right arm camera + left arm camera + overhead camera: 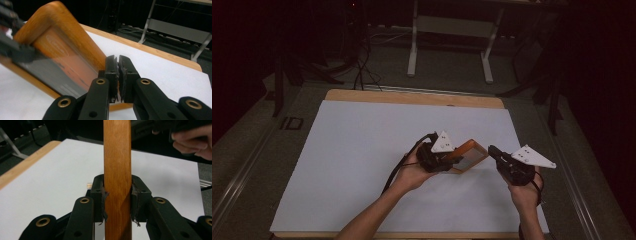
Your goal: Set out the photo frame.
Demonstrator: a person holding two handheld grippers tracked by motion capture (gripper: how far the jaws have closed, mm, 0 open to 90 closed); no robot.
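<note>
The left tongs (117, 195) are clamped on the wooden frame (468, 155), an orange-brown picture frame with a dark glazed panel in it. In the left gripper view one bar of the frame (117, 170) runs straight up between the two black pads (136, 197), which press on its opposite faces; the bar carries on past the pads both above and below. Behind the left tongs in that view lies the white sheet on the tabletop (50, 182), and the other hand (192, 142) shows at the far upper right.

From the high view the left tongs (451, 160) hold the frame at its near-left edge, so the frame stands out to the right of them — tilted, one corner toward the right tongs (493, 150). The frame lies between the two tongs, touching the left ones and near the tips of the right ones; whether its lower edge rests on the white sheet (362, 150) I cannot tell.

The right tongs (118, 75) are drawn together, only a thin slit left between the pads, and nothing is caught in that slit. In the right gripper view the frame (62, 50) sits just to the left of them and slightly beyond — its rounded corner up high, its glazed face slanting down toward the lower left. It passes close behind the left pad; whether it touches cannot be told. The left tongs (15, 52) appear blurred at the frame's far left edge.
</note>
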